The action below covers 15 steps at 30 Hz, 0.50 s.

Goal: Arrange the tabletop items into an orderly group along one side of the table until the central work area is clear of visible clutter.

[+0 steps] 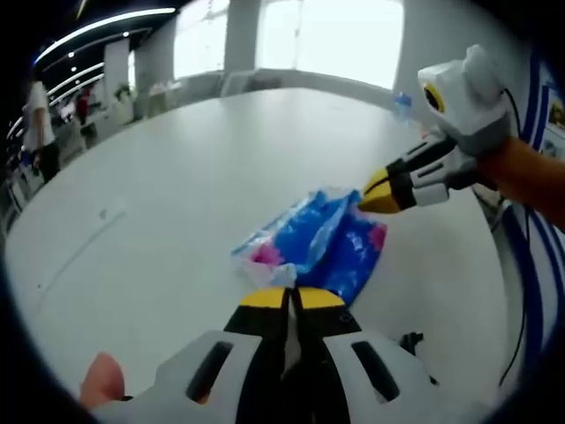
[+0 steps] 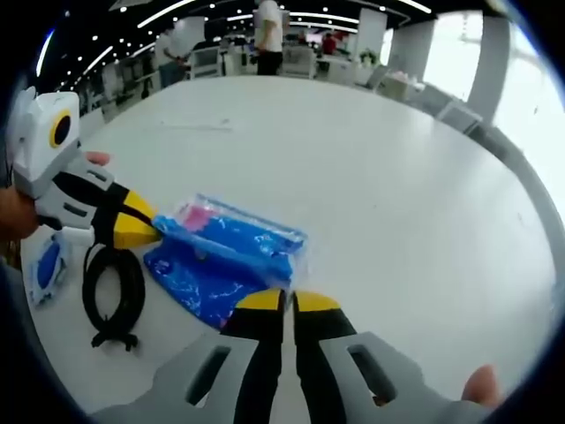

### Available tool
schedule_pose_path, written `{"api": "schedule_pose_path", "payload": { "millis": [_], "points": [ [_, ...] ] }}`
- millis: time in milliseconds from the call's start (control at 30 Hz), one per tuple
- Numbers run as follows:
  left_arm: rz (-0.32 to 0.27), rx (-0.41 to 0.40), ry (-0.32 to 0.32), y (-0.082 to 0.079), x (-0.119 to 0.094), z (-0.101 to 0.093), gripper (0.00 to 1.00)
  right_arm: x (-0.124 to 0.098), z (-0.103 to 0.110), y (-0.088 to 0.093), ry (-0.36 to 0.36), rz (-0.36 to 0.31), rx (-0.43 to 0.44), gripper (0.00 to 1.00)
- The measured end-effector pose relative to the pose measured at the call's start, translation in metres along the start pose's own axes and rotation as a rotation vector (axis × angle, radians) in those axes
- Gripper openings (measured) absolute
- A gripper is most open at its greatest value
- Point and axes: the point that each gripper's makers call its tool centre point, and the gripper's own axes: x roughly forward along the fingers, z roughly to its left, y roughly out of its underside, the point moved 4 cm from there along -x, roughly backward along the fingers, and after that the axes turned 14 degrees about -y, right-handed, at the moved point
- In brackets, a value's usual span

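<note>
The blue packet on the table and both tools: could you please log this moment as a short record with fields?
surface: white table
main item: blue packet, plastic with pink patches, lying flat
left tool: jaws shut, tips at the packet's near edge in the left gripper view
right tool: jaws shut, tips at the packet's opposite edge
grip: both tools seem to pinch the packet, contact not certain
nearby: coiled black cable beside the packet; small blue-and-white item past the cable
background: people standing far off
</note>
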Motion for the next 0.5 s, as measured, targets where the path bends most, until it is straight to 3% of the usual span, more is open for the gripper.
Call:
{"api": "schedule_pose_path", "payload": {
  "millis": [500],
  "points": [
    [-0.016,0.019,-0.015,-0.0047,-0.0068,0.0034,0.09,-0.0065,-0.0023,0.0013,0.017,-0.015,0.019,0.07]
  ]
}}
